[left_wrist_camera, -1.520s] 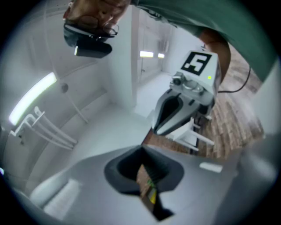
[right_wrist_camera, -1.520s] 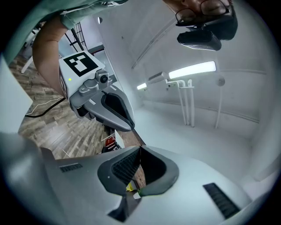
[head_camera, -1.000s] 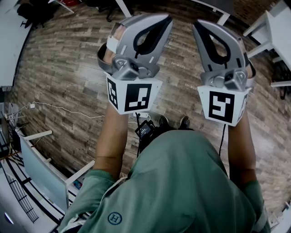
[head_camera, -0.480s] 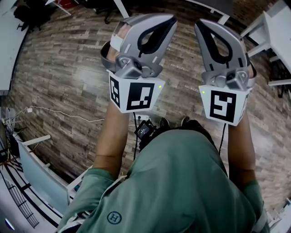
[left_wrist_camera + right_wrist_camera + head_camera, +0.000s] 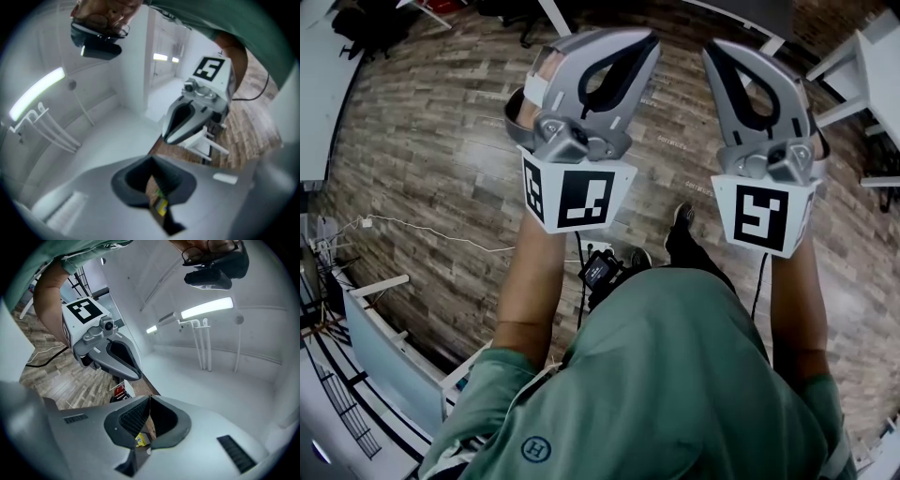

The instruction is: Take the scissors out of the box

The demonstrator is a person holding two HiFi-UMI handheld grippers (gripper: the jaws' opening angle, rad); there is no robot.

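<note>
Grey left gripper [image 5: 150,162] and grey right gripper [image 5: 149,399], closed and empty above brown plank floor [image 5: 441,141], may miss the unseen scissors.

A wood-plank floor [image 5: 431,131] fills most of the head view. A thin white cable [image 5: 431,231] trails across it at 9 o'clock. A white bench [image 5: 874,52] stands at 2 o'clock, and a pale panel in a white frame [image 5: 380,352] stands at 8 o'clock. Dark chairs [image 5: 370,23] sit at 11 o'clock. Near the centre a small black box [image 5: 600,269] hangs above the floor, with a dark shoe [image 5: 680,220] at its 1 o'clock. A green shirt [image 5: 675,375] covers the lower half. In the right gripper view a ceiling light [image 5: 206,308] glows at 1 o'clock, with white pipes [image 5: 205,345] just below.
</note>
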